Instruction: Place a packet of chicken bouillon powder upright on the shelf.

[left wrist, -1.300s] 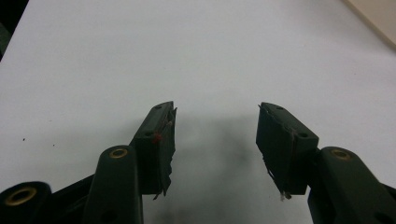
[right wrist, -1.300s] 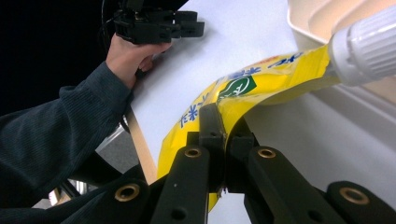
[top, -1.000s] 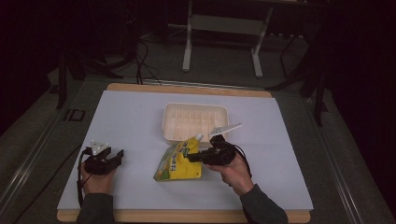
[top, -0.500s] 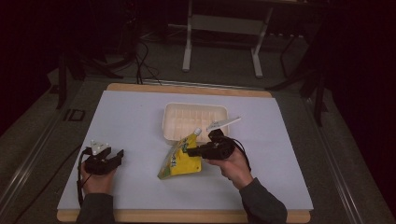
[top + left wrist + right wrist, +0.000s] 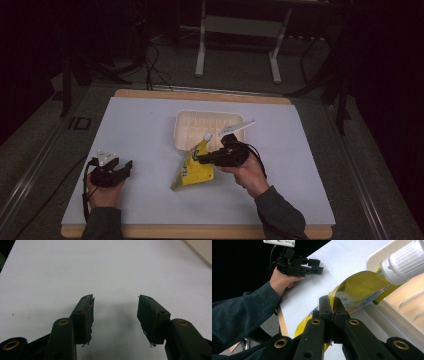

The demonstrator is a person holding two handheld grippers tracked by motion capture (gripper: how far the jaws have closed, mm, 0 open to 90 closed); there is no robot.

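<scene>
Looking down from the high view, the right gripper (image 5: 202, 159) has its black jaws clamped on the upper edge of a yellow flexible spouted pouch with a white screw cap (image 5: 194, 167). The pouch hangs tilted to the gripper's left, its cap up against the near wall of a cream ribbed plastic tray (image 5: 181, 131) and its bottom corner low over the pale blue-white table mat (image 5: 135, 130). The left gripper (image 5: 122, 167) sits well apart from the pouch, near the mat's near left part, jaws spread with nothing between them.

In the left gripper view, the two black jaws stand wide apart over bare mat (image 5: 75, 270); a corner of the tray (image 5: 200, 250) shows at the upper right.

In the right gripper view, the jaws are pressed together on the pouch's yellow edge (image 5: 359, 287) just ahead of them. The white cap (image 5: 404, 261) points up to the right, over the tray's rim (image 5: 377, 257). Farther off, the left gripper (image 5: 315, 266) shows in the person's hand (image 5: 283, 280), with the dark sleeve (image 5: 239, 312) below it.
</scene>
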